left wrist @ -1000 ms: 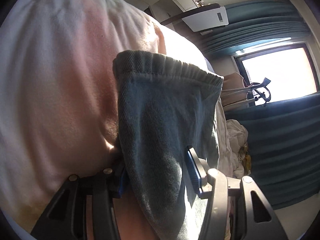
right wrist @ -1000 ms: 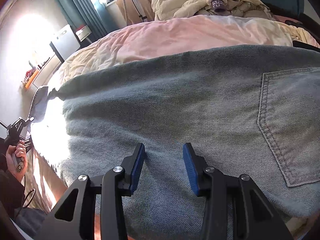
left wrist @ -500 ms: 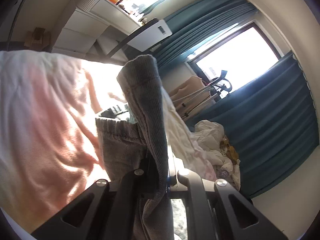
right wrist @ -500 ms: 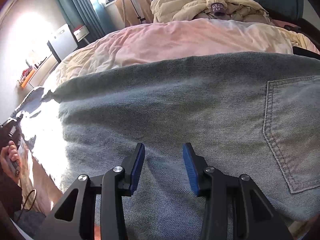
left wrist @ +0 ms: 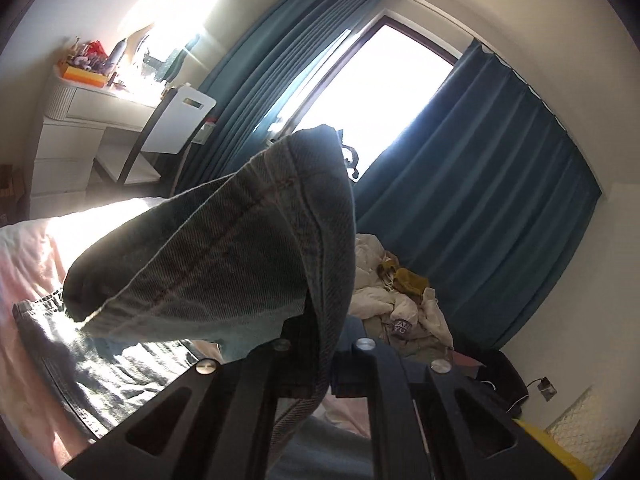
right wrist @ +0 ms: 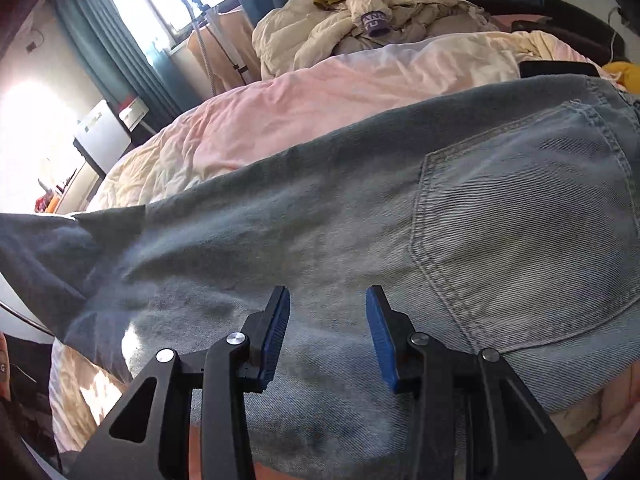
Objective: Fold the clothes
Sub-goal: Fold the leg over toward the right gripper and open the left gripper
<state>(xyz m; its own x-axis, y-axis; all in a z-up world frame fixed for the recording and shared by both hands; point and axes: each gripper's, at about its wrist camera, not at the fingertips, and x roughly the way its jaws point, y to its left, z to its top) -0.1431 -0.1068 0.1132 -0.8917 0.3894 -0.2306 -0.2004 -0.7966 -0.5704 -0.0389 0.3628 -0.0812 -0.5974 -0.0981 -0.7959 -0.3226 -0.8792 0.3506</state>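
Folding jeans (right wrist: 460, 240) spread across the pink bed cover (right wrist: 320, 104).
Their hem end (left wrist: 240, 248) is lifted, pinched in the left gripper (left wrist: 320, 354) with its jaws clamped tight on the denim; the right gripper (right wrist: 328, 332) hovers partly spread over the seat beside the back pocket (right wrist: 532, 232), gripping nothing.
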